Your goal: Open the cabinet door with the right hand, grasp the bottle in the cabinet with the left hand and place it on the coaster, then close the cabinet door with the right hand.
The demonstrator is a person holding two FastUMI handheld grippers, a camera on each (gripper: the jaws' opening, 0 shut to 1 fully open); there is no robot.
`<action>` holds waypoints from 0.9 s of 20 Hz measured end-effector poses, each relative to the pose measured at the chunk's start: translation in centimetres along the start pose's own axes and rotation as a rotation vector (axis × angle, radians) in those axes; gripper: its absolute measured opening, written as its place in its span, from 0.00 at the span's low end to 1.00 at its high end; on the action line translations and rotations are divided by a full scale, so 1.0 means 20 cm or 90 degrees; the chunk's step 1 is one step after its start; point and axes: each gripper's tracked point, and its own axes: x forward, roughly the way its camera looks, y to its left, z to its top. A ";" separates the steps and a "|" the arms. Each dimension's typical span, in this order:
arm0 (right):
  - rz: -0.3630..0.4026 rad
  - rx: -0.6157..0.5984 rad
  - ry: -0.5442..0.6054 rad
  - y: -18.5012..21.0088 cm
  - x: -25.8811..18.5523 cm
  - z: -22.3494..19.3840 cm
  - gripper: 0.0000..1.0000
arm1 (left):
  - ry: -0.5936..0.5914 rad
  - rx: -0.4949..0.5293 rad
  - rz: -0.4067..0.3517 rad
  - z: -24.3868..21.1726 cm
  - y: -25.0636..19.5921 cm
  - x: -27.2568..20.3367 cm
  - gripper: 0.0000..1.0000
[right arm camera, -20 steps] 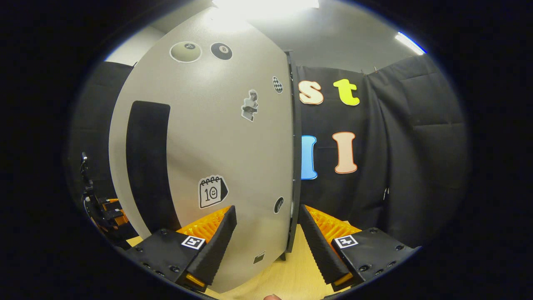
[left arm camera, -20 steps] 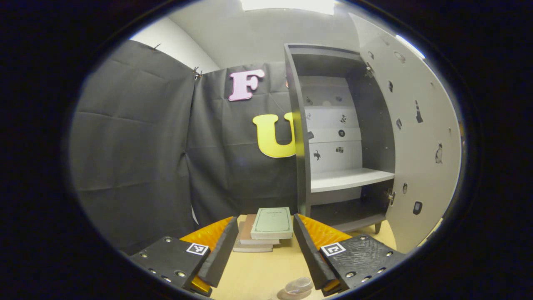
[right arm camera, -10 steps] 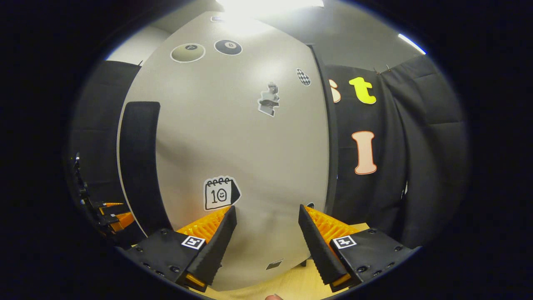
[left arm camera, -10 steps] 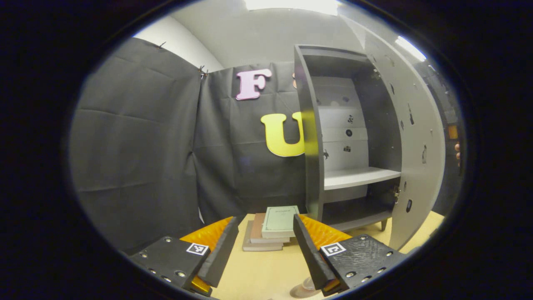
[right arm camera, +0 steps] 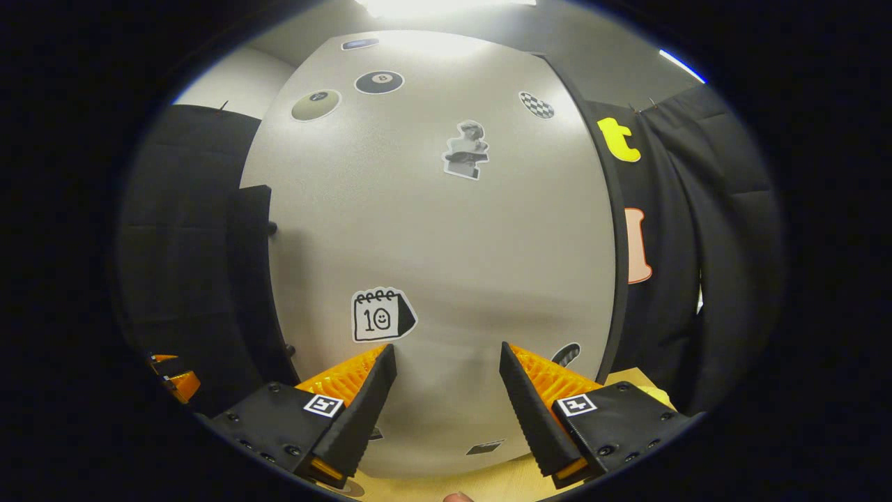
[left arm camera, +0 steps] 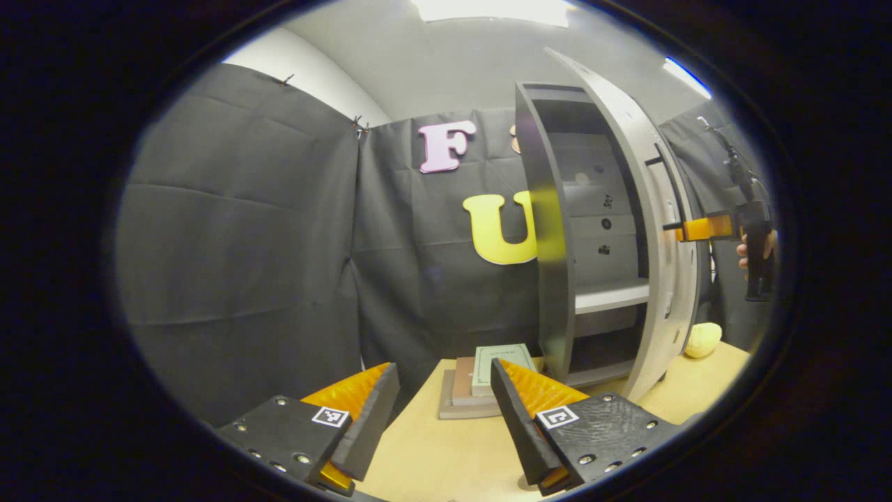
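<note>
The grey cabinet point(left arm camera: 550, 230) stands on the table, its door point(left arm camera: 662, 230) swung most of the way towards shut and seen nearly edge-on. Through the gap I see a bare white shelf point(left arm camera: 613, 295). In the right gripper view the door's sticker-covered outer face point(right arm camera: 446, 230) is right in front, with its dark handle point(right arm camera: 251, 279) at the left. My right gripper point(right arm camera: 446, 362) is open, fingertips at the door face; in the left gripper view my right gripper point(left arm camera: 686, 228) meets the door, held by a hand point(left arm camera: 756, 247). My left gripper point(left arm camera: 442, 418) hangs open over the table with nothing between its fingers.
A stack of books point(left arm camera: 484, 380) lies on the wooden table point(left arm camera: 432, 460) just left of the cabinet's foot. A pale yellow lump point(left arm camera: 702, 339) rests on the table right of the door. Black cloth walls close in the back and both sides.
The door has swung from wide open to nearly shut, with my right gripper following its outer face. My left gripper's view has turned left, away from the cabinet.
</note>
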 end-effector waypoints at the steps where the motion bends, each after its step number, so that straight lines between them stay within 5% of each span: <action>1: -0.005 0.004 -0.001 0.02 0.01 -0.01 0.95 | 0.001 -0.002 0.004 -0.01 0.02 -0.01 0.85; 8: -0.017 0.048 0.009 0.02 0.15 -0.09 0.98 | 0.005 -0.008 0.016 -0.06 0.11 -0.04 0.80; 9: -0.020 0.047 0.009 0.04 0.13 -0.09 0.92 | 0.007 -0.008 0.014 -0.05 0.10 -0.03 0.80; 18: -0.020 0.038 0.001 0.04 0.11 -0.10 0.98 | 0.011 0.015 0.009 0.03 -0.02 -0.03 0.85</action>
